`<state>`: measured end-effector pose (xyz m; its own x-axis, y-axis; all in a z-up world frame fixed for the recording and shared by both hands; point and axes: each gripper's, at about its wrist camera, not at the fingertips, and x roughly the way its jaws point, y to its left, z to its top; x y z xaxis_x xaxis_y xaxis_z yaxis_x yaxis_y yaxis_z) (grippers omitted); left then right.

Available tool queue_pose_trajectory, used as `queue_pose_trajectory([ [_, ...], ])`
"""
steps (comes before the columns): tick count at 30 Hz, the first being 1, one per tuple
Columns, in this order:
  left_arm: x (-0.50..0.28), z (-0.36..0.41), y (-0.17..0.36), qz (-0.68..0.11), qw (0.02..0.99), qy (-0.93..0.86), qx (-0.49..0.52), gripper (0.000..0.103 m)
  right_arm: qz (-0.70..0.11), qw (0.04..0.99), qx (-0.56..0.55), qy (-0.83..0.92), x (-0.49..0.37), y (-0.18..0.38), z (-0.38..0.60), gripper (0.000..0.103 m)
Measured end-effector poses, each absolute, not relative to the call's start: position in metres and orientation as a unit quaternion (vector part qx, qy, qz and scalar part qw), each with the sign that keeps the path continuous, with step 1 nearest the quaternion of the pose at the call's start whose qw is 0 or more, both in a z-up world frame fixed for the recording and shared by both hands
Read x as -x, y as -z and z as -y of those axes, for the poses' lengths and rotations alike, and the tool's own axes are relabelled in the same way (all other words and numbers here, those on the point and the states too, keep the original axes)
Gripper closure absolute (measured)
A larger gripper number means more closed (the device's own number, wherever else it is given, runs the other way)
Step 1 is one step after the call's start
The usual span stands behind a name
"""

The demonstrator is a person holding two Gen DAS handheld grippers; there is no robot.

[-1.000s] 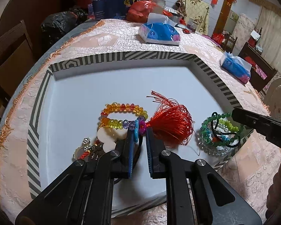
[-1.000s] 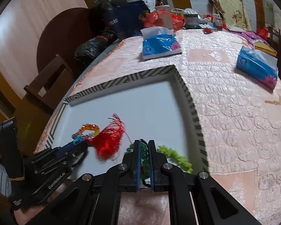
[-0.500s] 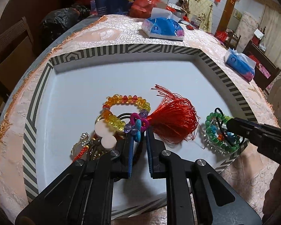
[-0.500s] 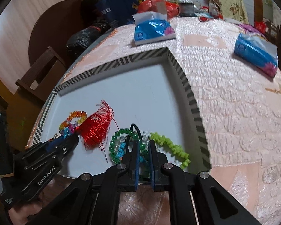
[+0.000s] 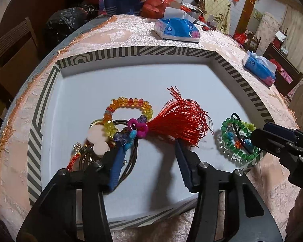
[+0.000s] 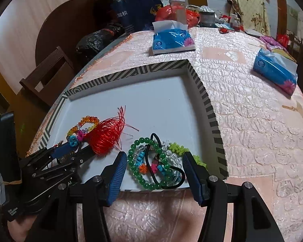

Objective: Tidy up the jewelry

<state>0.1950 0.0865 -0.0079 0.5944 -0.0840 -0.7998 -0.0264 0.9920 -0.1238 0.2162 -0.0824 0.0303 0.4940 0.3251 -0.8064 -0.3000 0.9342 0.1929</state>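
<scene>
A white tray (image 5: 131, 52) with a striped rim holds the jewelry. An amber bead bracelet (image 5: 129, 102) with a red tassel (image 5: 181, 121) lies at its middle-left, by a heap of charms (image 5: 97, 139). A green bead bracelet (image 5: 237, 137) with a black cord lies at the right rim. My left gripper (image 5: 149, 151) is open, its jaws just short of the tassel and charms. My right gripper (image 6: 153, 161) is open, its jaws either side of the green bracelet (image 6: 149, 163), the black cord (image 6: 167, 173) and a lime bead piece (image 6: 177, 148).
Two blue tissue packs (image 6: 171, 40) (image 6: 276, 72) lie on the pink tablecloth (image 6: 252, 131) beyond the tray. Bags and bottles crowd the table's far end (image 6: 167, 6). A wooden chair (image 6: 48, 70) stands at the left.
Both grippers have opened from shut. The left one let go of the tassel bracelet's coloured knot; the right one let go of the green bracelet pile, which now lies on the tray.
</scene>
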Motion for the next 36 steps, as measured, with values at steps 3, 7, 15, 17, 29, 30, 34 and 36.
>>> queue_pose_trajectory([
  [3,-0.190,-0.088,0.005,-0.452,0.889,0.019,0.066,0.033,-0.468,0.864,-0.013,-0.183,-0.211,-0.032,0.083,0.048],
  [7,-0.176,-0.085,-0.003,-0.448,0.892,0.022,0.050,0.022,-0.467,0.865,-0.013,-0.186,-0.201,-0.035,0.085,0.048],
  [15,-0.127,-0.078,-0.027,-0.440,0.897,0.009,0.036,0.004,-0.476,0.863,0.017,-0.170,-0.167,-0.053,0.091,0.048],
  [17,-0.111,-0.076,-0.035,-0.427,0.904,0.003,0.023,0.004,-0.480,0.861,0.020,-0.166,-0.156,-0.057,0.093,0.048],
  [29,-0.052,-0.076,-0.107,-0.420,0.907,-0.035,0.003,0.004,-0.459,0.872,0.062,-0.162,-0.095,-0.112,0.091,0.028],
  [30,-0.047,-0.075,-0.112,-0.419,0.907,-0.031,0.005,0.004,-0.456,0.873,0.061,-0.163,-0.091,-0.116,0.091,0.027],
  [34,-0.030,-0.069,-0.127,-0.424,0.905,-0.028,0.005,0.004,-0.446,0.877,0.073,-0.165,-0.074,-0.128,0.091,0.026],
  [36,-0.023,-0.066,-0.134,-0.419,0.908,-0.028,0.000,0.004,-0.444,0.877,0.075,-0.166,-0.068,-0.132,0.091,0.026],
])
